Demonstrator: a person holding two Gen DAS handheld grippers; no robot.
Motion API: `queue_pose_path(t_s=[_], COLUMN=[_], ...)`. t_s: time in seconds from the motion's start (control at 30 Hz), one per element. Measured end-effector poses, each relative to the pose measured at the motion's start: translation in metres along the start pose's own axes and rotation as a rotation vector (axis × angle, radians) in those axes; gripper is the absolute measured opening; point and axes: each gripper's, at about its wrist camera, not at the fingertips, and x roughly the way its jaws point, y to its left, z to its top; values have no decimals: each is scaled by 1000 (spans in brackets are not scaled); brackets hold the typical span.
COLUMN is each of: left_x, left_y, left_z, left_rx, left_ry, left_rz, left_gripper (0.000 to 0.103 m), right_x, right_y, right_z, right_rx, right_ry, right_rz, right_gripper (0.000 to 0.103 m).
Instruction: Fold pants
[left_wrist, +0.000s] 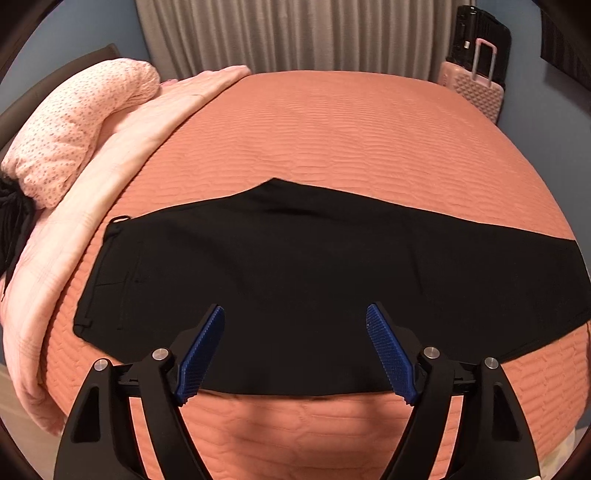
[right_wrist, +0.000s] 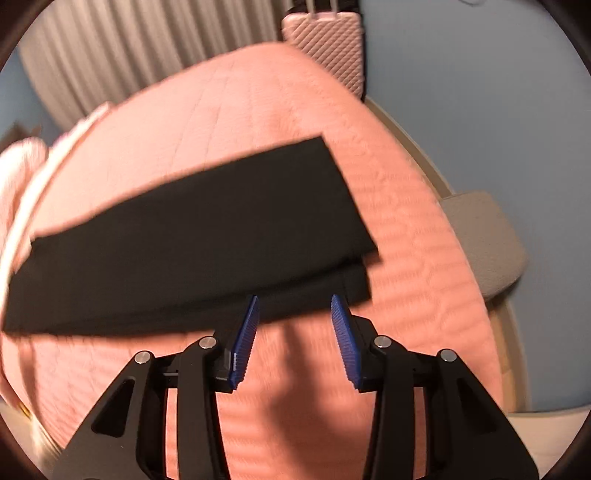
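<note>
A pair of black pants (left_wrist: 295, 266) lies flat on a bed covered with a salmon quilted bedspread (left_wrist: 351, 140), folded lengthwise so one leg rests on the other. It stretches from left to right across the near half of the bed. In the left wrist view the waistband end, with a belt loop and a pocket seam, sits at the left, and the legs run off to the right. In the right wrist view the leg hems (right_wrist: 354, 240) end at the right, the upper layer slightly offset from the lower so a strip of the lower leg shows along the near edge.

The left claw (left_wrist: 295, 314) hangs over the near edge of the pants with its jaws spread wide; the blue ribbed pads (left_wrist: 201, 354) are clear of each other and nothing is pinched between them, the fabric lying flat beneath.

The right claw (right_wrist: 293, 302) is near the hem end, its jaws parted to a middling gap. Its tips are at the near edge of the lower leg, but the cloth lies flat below them and the pads do not press on it. This view is blurred.

At the far left of the bed lie a pale pink blanket (left_wrist: 110, 177) and a speckled pink pillow (left_wrist: 81, 125). Beyond the bed hang grey curtains (left_wrist: 288, 33), and a pink suitcase (left_wrist: 472, 88) stands at the far right corner against a blue wall (right_wrist: 480, 92). A grey upholstered piece (right_wrist: 484, 236) sits just right of the bed.
</note>
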Motion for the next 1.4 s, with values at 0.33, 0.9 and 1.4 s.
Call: queue_pose_path(t_s=[0.33, 0.9, 1.4], left_x=[3, 47, 68], left_y=[-22, 244, 307], left_z=[-18, -72, -47], left_rx=[142, -493, -601], left_ry=[22, 122, -4], left_rz=[102, 339, 166], left_gripper=[77, 77, 23], right_x=[-2, -56, -71], right_y=[-23, 98, 256], right_z=[12, -35, -55], right_rx=[87, -159, -373], right_ry=[26, 17, -1], right_rz=[60, -5, 110], right_gripper=[16, 20, 20])
